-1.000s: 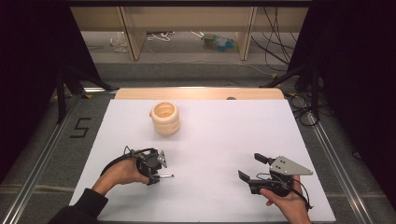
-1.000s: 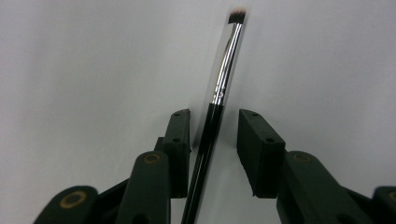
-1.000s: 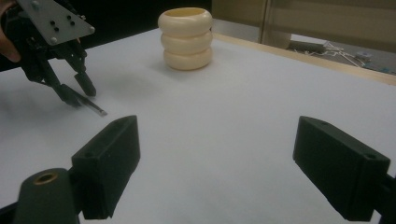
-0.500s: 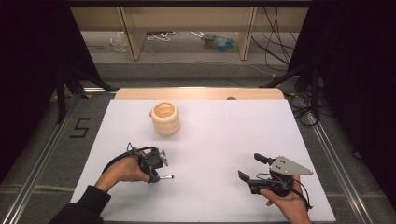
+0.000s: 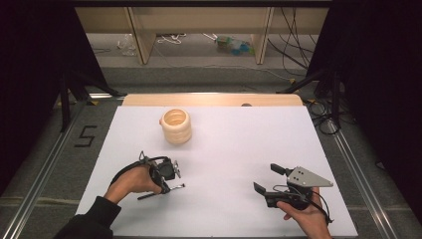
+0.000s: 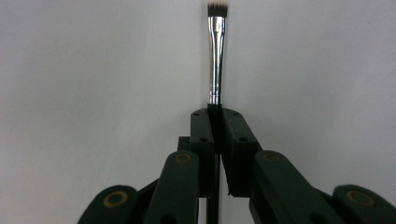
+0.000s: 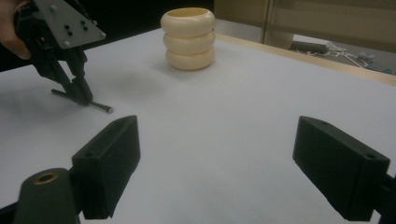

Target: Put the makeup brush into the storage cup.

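Observation:
A thin make-up brush (image 6: pixel 215 56) with a silver ferrule and dark bristles lies on the white table (image 5: pixel 229 149). My left gripper (image 6: pixel 215 116) is shut on its black handle; the jaws have just been closing with the brush between them. From above, that left gripper (image 5: pixel 165 189) points down at the brush (image 5: pixel 175 187) near the table's front left. The right gripper view shows the left gripper (image 7: pixel 81 95) pinning the brush (image 7: pixel 100 107) to the table. My right gripper (image 5: pixel 267 178) rests at the front right, open, with nothing between its pads (image 7: pixel 112 163).
A cream ringed holder (image 5: pixel 175 125), open at the top, stands upright at the back left of the table; the right gripper view has that holder (image 7: pixel 188 38) beyond the left gripper. A wooden strip (image 5: pixel 214 99) edges the table's far side.

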### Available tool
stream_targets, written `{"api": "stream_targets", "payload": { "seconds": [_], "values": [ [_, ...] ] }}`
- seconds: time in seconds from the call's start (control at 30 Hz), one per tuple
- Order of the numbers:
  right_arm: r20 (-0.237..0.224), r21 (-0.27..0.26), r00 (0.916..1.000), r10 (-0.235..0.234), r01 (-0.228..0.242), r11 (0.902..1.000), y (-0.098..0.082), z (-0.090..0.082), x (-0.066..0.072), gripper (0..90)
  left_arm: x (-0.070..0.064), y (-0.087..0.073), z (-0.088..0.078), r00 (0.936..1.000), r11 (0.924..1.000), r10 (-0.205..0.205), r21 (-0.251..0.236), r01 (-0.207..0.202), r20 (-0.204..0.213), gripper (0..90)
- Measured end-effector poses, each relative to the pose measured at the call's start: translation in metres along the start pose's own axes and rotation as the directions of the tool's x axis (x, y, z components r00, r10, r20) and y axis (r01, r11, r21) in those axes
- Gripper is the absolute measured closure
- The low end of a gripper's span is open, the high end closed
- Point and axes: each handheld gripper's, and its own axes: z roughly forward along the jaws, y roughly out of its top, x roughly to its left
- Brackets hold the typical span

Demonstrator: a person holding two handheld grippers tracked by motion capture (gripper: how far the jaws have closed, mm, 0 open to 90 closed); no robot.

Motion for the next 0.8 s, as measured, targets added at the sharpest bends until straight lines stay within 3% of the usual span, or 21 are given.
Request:
{"api": "stream_targets", "payload": {
  "seconds": [0.2, 0.3, 0.43, 0.47, 0.57, 0.8],
  "values": [
    [-0.003, 0.005, 1.0, 0.004, -0.004, 1.0, 0.0004, -0.0004, 0.0003, 16.1, 0.0004, -0.0002, 0.0002, 1.0, 1.0, -0.008, -0.003, 0.008, 0.005, 83.4],
    [0.009, -0.017, 0.9997, -0.021, 0.021, 0.9996, 0.0001, 0.0008, -0.0007, 16.1, 0.0008, -0.0004, 0.0, 0.9999, 1.0, -0.006, -0.004, 0.006, 0.008, 83.4],
    [-0.001, 0.001, 1.0, -0.005, 0.005, 1.0, 0.0005, 0.0, 0.0006, 16.1, 0.0005, -0.0002, 0.0, 1.0, 1.0, 0.001, -0.003, -0.001, 0.005, 83.5],
    [-0.002, -0.024, 1.0, -0.01, 0.01, 0.9997, 0.0, 0.002, 0.0005, 16.2, 0.0005, -0.0004, 0.0, 1.0, 1.0, -0.003, -0.004, 0.003, 0.006, 83.5],
    [0.0, -0.032, 0.9998, -0.021, 0.021, 0.9993, 0.0, 0.0024, -0.0001, 16.2, 0.0014, -0.0004, -0.0006, 1.0, 1.0, -0.005, -0.004, 0.005, 0.006, 83.5],
    [-0.001, -0.031, 0.9997, -0.023, 0.023, 0.9993, 0.0002, 0.0024, -0.0002, 16.2, 0.0054, -0.005, -0.0086, 0.9997, 0.9989, -0.023, -0.041, 0.023, 0.001, 83.5]
  ]
}}
